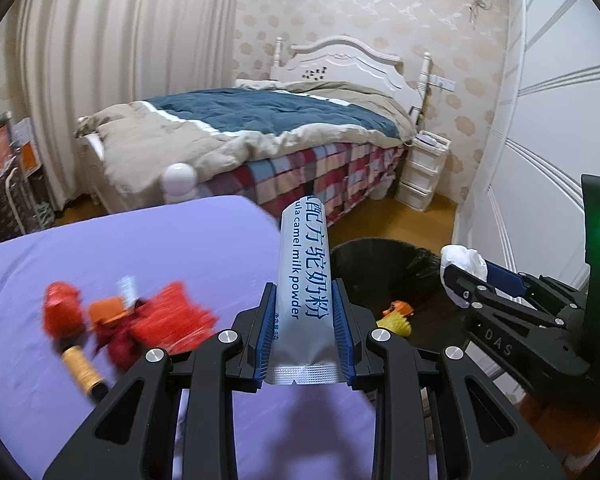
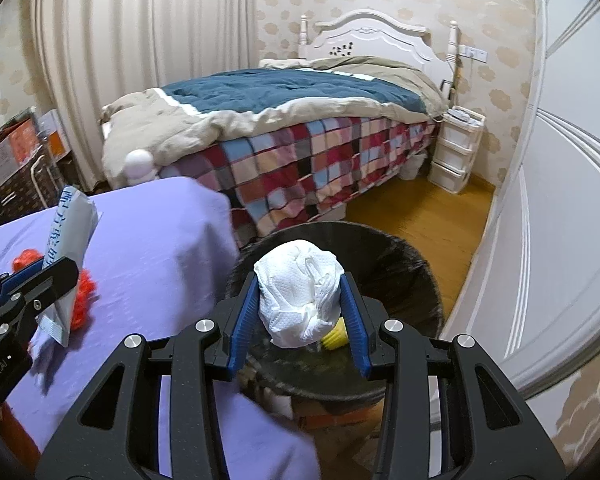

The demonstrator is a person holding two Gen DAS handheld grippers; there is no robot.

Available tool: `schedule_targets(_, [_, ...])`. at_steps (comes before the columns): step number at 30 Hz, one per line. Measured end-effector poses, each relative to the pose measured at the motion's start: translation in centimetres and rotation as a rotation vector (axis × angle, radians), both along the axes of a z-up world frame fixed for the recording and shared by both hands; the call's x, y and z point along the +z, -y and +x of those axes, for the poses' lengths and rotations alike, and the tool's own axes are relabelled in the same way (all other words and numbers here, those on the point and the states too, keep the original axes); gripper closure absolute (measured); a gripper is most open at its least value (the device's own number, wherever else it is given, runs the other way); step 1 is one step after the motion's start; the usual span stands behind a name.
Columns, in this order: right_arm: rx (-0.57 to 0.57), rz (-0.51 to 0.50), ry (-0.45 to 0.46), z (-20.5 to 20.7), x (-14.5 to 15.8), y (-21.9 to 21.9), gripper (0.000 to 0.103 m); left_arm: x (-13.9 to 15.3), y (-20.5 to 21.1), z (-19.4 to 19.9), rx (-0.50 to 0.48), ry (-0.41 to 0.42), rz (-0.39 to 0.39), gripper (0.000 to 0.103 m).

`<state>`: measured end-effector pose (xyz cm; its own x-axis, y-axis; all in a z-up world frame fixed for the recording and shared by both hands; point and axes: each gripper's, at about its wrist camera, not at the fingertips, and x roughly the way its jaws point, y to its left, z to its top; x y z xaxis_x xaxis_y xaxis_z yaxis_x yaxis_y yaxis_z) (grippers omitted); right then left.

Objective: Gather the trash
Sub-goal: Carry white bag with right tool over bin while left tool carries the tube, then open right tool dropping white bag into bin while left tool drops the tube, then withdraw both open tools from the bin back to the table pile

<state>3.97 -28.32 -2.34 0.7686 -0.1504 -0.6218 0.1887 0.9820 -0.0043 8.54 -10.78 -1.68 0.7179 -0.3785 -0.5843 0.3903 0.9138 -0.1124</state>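
Observation:
My left gripper is shut on a silver milk powder sachet with blue lettering, held upright over the edge of the purple-covered table. The sachet also shows in the right wrist view. My right gripper is shut on a crumpled white tissue ball above the black trash bin. The bin holds yellow and orange scraps. In the left wrist view the right gripper holds the tissue over the bin's right rim.
Red and orange toys and a yellow spool lie on the purple table. A bed with blue quilt stands behind, a white drawer unit beside it. White wardrobe doors run along the right. Boxes stack at the left.

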Motion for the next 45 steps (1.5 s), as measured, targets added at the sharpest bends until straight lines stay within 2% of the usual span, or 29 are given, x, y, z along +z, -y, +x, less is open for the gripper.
schedule_targets(11, [-0.086, 0.030, -0.049, 3.8, -2.9, 6.1, 0.063, -2.6, 7.0, 4.7, -0.055, -0.058, 0.078, 0.075])
schedule_targets(21, [-0.107, 0.028, -0.088, 5.9, -5.2, 7.8, 0.063, -4.8, 10.5, 7.5, -0.078, -0.106, 0.139, 0.075])
schedule_targets(23, [-0.107, 0.032, -0.091, 6.0, -5.4, 8.1, 0.062, -4.8, 10.9, 7.7, -0.080, -0.113, 0.136, 0.071])
schedule_targets(25, [-0.111, 0.035, -0.090, 6.1, -5.5, 8.3, 0.057, -4.9, 10.9, 7.8, -0.072, -0.112, 0.137, 0.055])
schedule_targets(27, [-0.121, 0.032, -0.085, 6.0, -5.6, 8.4, 0.047, -4.8, 10.8, 7.9, -0.061, -0.110, 0.136, 0.043])
schedule_targets(32, [-0.139, 0.024, -0.088, 5.9, -5.6, 8.5, 0.047, -4.4, 10.1, 7.8, -0.033, -0.104, 0.114, 0.032])
schedule_targets(39, [-0.151, 0.026, -0.084, 5.3, -5.0, 8.2, 0.042, -3.6, 9.0, 7.1, 0.017, -0.070, 0.135, 0.028])
schedule_targets(45, [-0.147, 0.037, -0.071, 3.7, -4.0, 6.4, 0.037, -2.3, 6.2, 5.2, 0.072, -0.039, 0.156, 0.026])
